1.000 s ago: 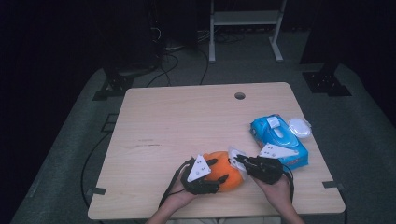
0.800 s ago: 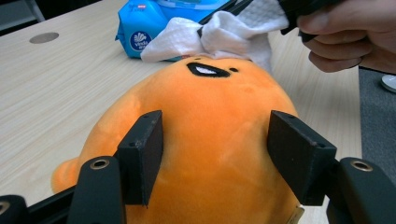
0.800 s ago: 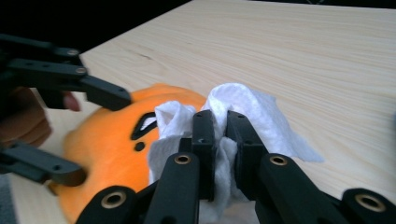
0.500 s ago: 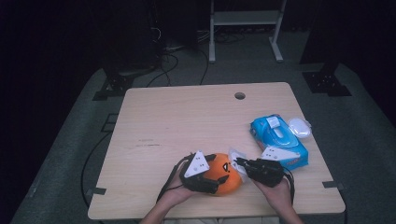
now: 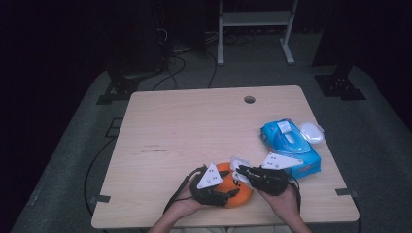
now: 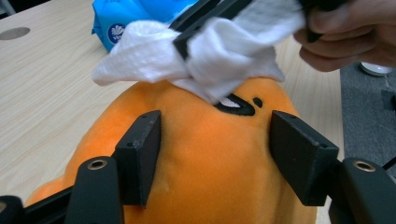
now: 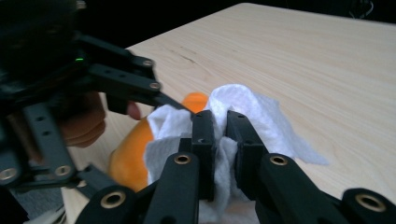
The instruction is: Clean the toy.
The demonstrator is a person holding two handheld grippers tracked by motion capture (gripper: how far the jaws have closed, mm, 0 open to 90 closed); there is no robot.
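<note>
An orange plush toy (image 5: 241,195) lies near the table's front edge. My left gripper (image 5: 227,193) reaches around it from the left. In the left gripper view its jaws (image 6: 217,135) have just been closing, and both pads press the plush (image 6: 205,158) between them. My right gripper (image 7: 219,121) is shut on a crumpled white wipe (image 7: 264,116). It holds that wipe (image 6: 154,51) against the top of the plush, by its black stitched face mark (image 6: 236,106).
A blue pack of wipes (image 5: 289,143) lies just right of the hands, with a white lid-like piece (image 5: 311,132) beside it. A cable hole (image 5: 249,99) sits at the table's far edge. The table (image 5: 194,126) is bare wood to the left and behind.
The plush shifted slightly between the two grippers and shows a rounder side. Both hands stayed in about the same place, with the wipe still on the toy.
</note>
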